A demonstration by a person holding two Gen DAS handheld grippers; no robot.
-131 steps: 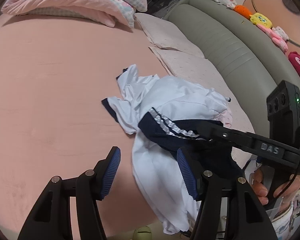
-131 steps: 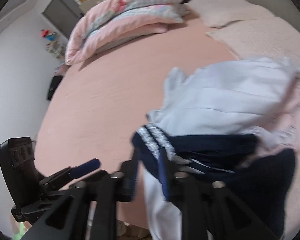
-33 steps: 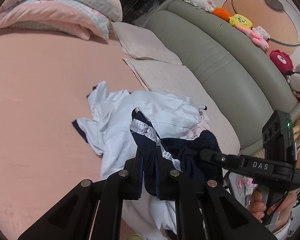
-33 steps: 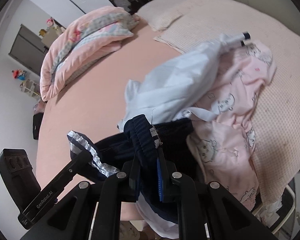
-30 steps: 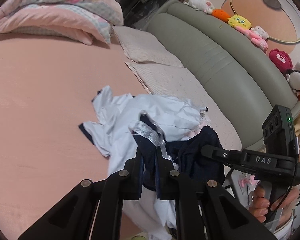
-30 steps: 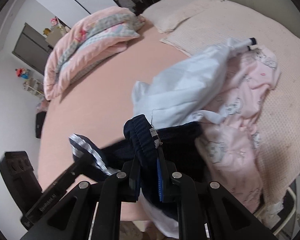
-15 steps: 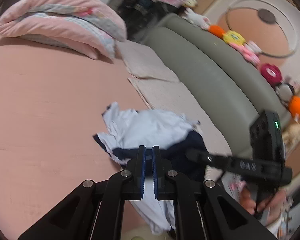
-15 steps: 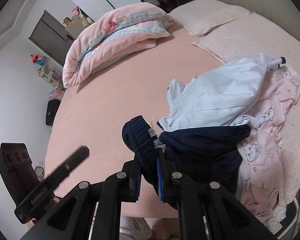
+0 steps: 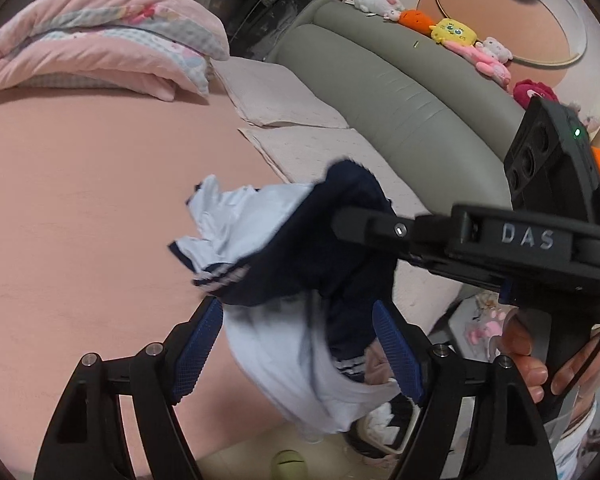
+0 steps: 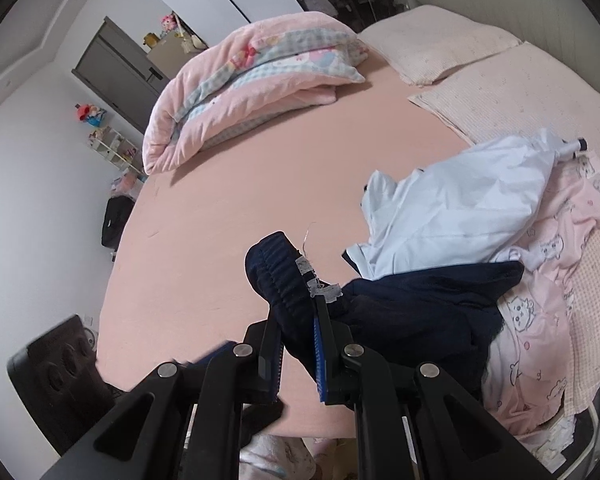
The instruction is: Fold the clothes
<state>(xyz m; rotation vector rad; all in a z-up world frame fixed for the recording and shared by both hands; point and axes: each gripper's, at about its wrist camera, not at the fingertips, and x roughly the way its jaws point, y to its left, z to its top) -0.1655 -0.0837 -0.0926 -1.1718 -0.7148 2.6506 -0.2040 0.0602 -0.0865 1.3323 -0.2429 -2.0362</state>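
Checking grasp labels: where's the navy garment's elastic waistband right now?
In the right wrist view, the waistband is clamped in the right gripper at lower centre, lifted above the pink bed sheet, left of the light blue shirt.

Pink quilt (image 9: 100,48), grey headboard (image 9: 400,96), plush toys (image 9: 456,34)

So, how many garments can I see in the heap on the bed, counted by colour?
Navy: 1, the navy garment, gripped at its waistband by the right gripper
White with navy trim: 1, the white garment
Pink with cartoon print: 1, the pink garment
Total: 3 that can be told apart; more may be hidden under the heap.
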